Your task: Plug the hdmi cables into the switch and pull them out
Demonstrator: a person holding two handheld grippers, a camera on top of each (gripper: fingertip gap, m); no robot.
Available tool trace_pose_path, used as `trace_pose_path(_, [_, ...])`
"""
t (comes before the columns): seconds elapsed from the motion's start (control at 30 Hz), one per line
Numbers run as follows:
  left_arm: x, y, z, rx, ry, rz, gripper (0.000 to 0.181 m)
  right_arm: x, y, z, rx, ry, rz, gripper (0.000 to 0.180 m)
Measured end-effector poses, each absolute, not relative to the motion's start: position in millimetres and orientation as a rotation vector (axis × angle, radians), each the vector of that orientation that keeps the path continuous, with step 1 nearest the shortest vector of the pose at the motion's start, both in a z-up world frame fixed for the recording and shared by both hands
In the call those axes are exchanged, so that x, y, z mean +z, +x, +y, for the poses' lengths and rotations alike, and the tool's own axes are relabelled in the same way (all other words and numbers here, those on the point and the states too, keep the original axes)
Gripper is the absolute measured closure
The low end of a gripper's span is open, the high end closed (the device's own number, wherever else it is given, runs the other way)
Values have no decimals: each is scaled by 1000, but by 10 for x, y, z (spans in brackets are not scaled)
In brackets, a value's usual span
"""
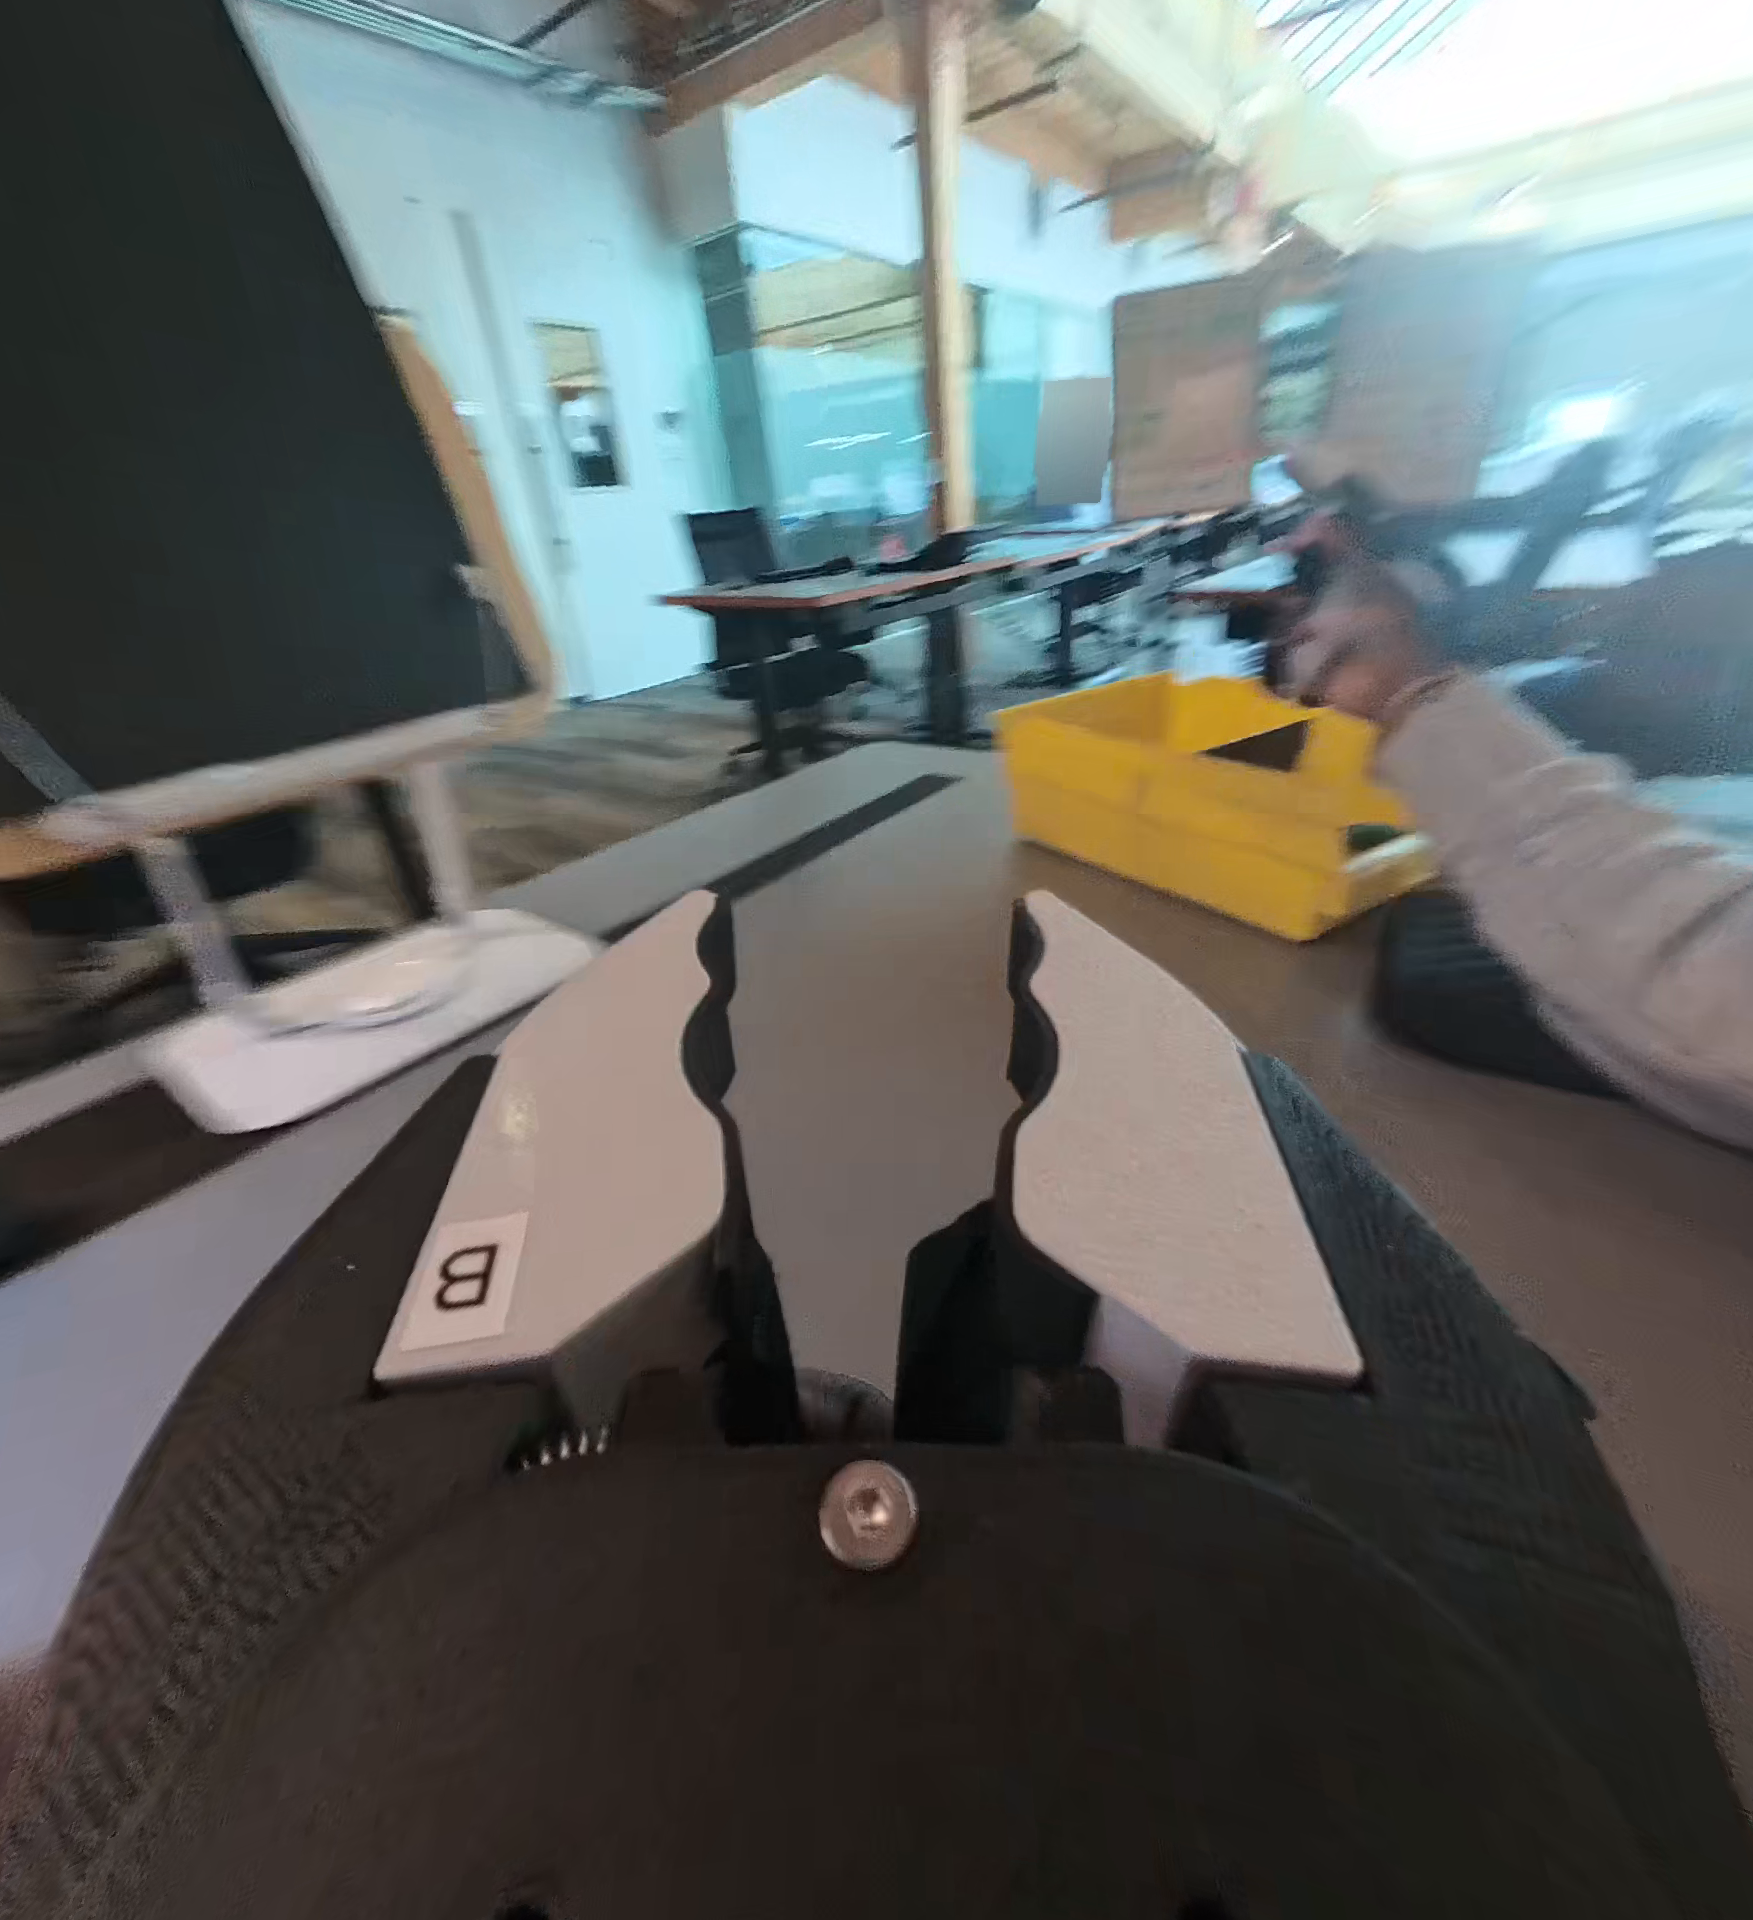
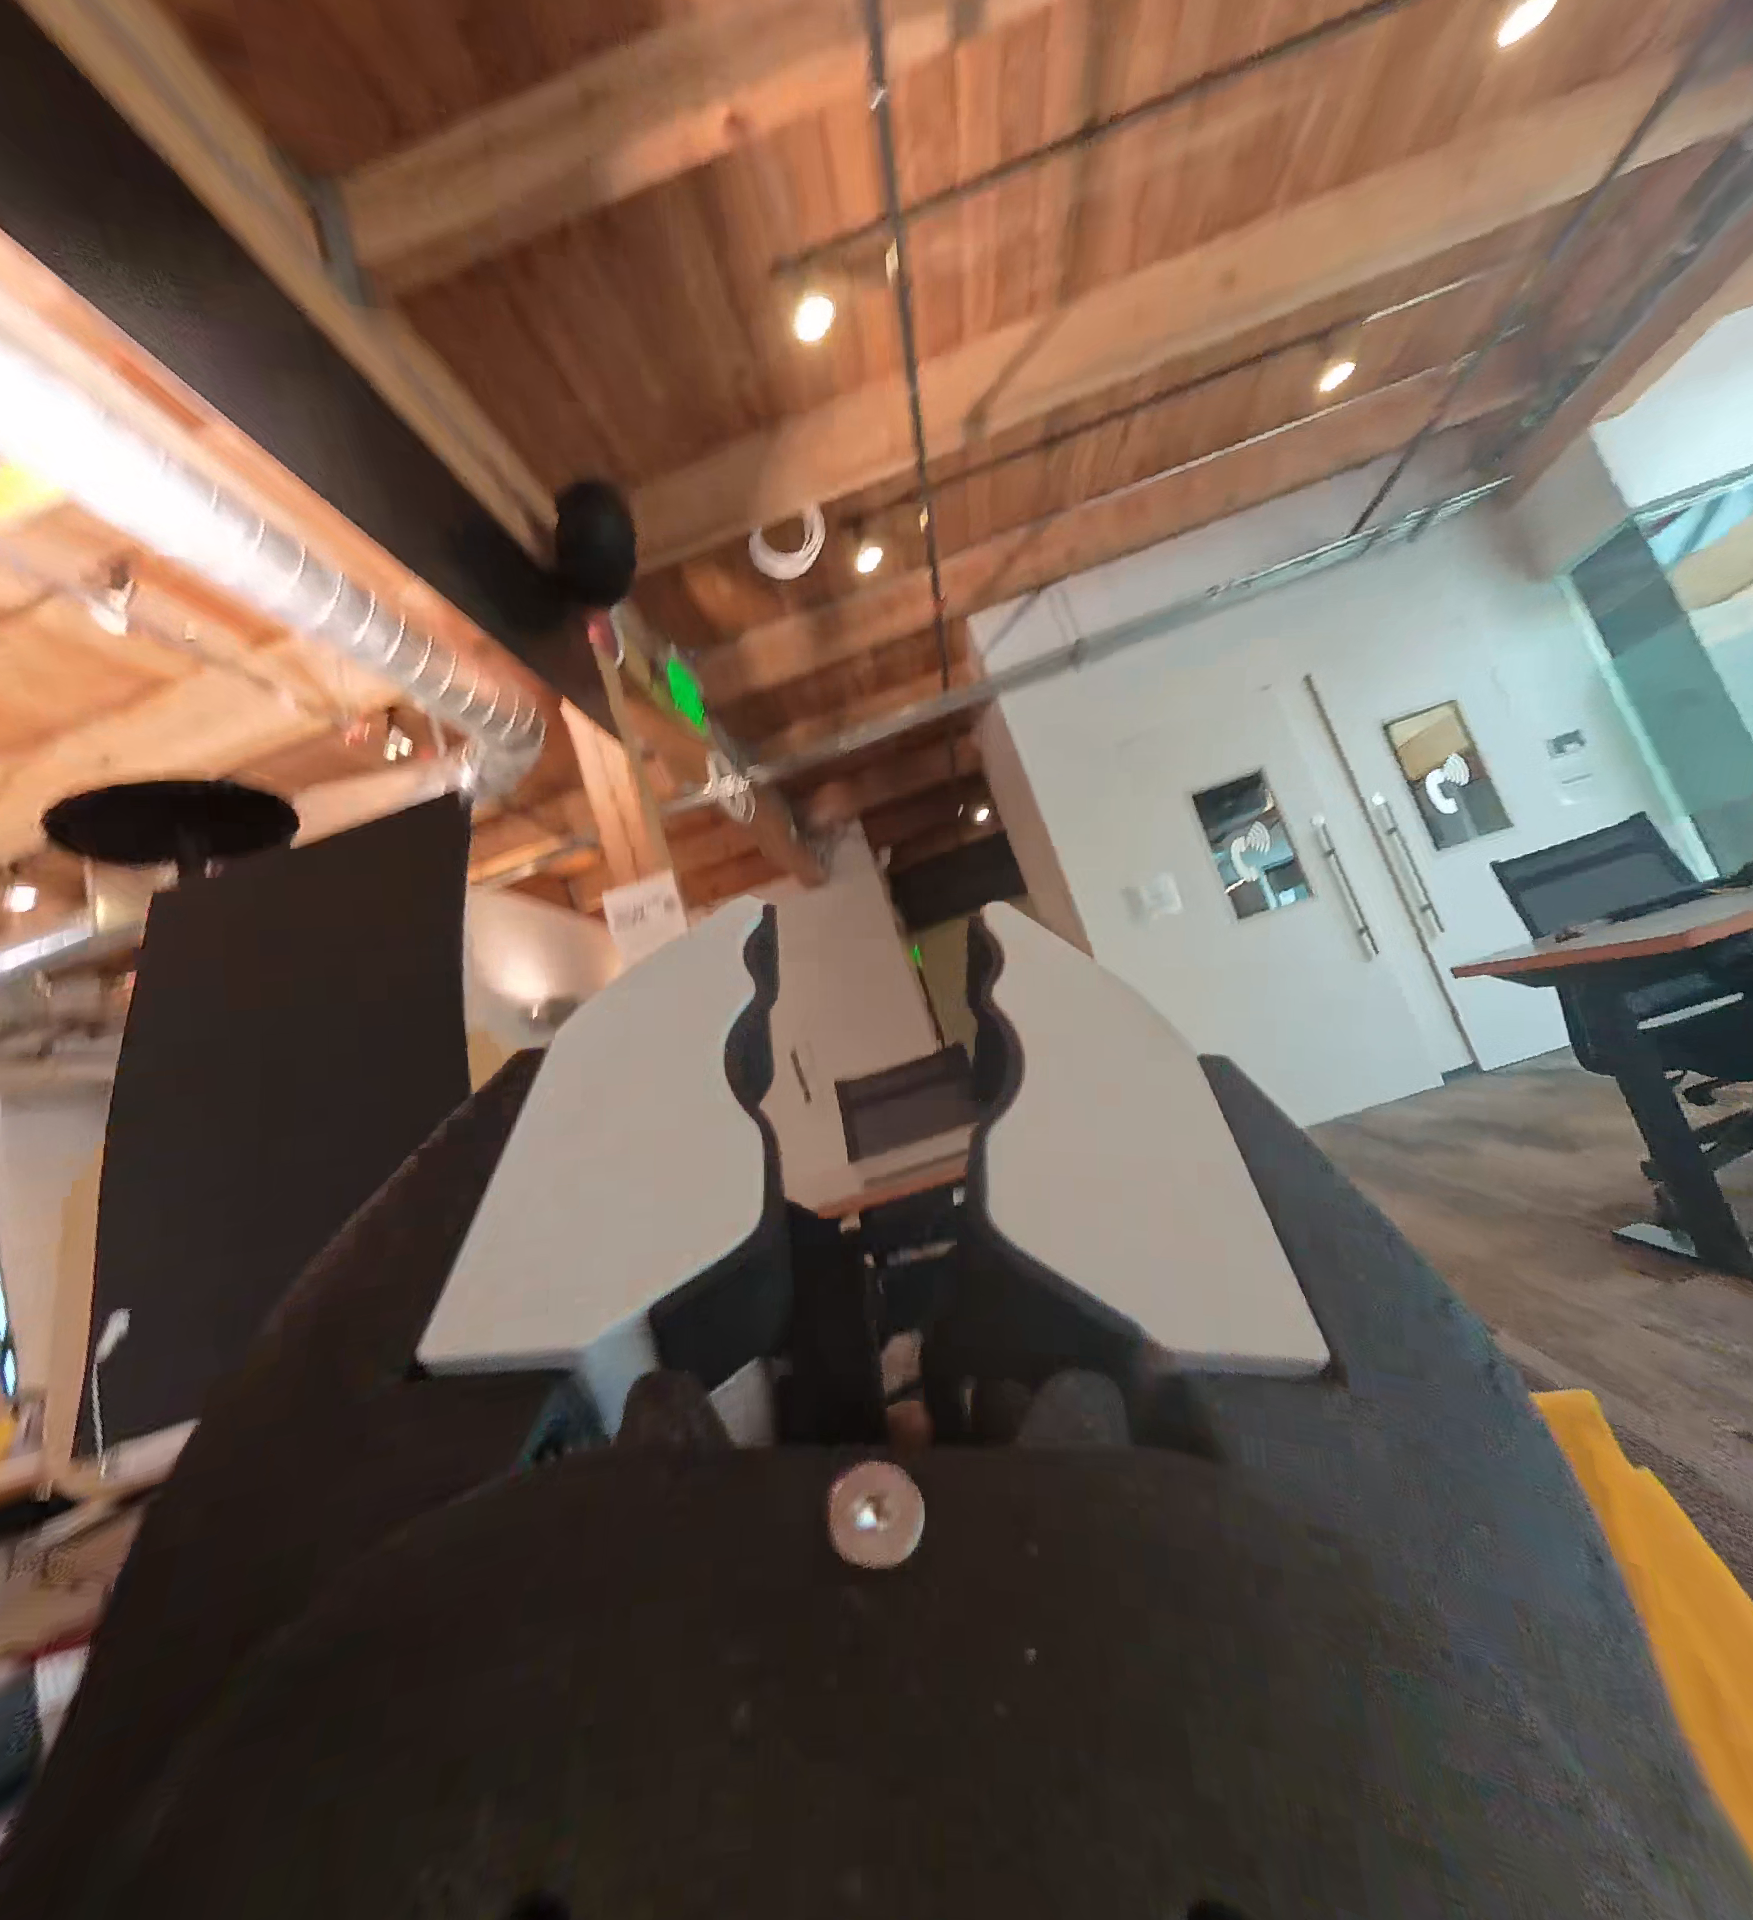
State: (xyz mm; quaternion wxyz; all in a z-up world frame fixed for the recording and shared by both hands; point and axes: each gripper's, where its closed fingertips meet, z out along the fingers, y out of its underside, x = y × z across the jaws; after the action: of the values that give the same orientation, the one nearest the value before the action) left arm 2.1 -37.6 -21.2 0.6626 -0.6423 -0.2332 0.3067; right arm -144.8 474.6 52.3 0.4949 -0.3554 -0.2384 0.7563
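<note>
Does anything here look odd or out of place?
Yes: the right gripper points up at the wooden ceiling, not the table. Neither view shows a cable or switch. The left gripper hangs open over bare table, beside a yellow bin.

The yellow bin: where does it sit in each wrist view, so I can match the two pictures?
Left wrist view: the yellow bin stands on the grey table, right of centre, beyond the open left claw.
Right wrist view: only a yellow strip shows at the lower right edge, probably the same bin, beside the open right claw.
Shared landmark: the wood-topped desk with a black chair.
</note>
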Motion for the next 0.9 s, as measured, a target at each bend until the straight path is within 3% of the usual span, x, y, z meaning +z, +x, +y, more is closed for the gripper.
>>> trace_pose_path(0.1, [84, 58, -1231, 1033, -1474, -743, 129, 557, -1295, 4969, 1888, -869, -402, 146])
trace_pose_path(0.2, [48, 92, -2235, 1157, -1563, -1092, 120, 591, -1159, 5094, 1951, -853, -281, 148])
trace_pose_path(0.37, [-927, 73, -3374, 768, -1849, -1718, 105, 592, -1084, 5172, 1958, -852, -225, 150])
trace_pose_path(0.57, [-1720, -16, -3673, 502, -2085, -1940, 108, 568, -1129, 5154, 1942, -868, -242, 150])
trace_pose_path(0.9, [-2019, -131, -3866, 391, -2284, -2136, 132, 569, -1134, 5162, 1922, -874, -243, 151])
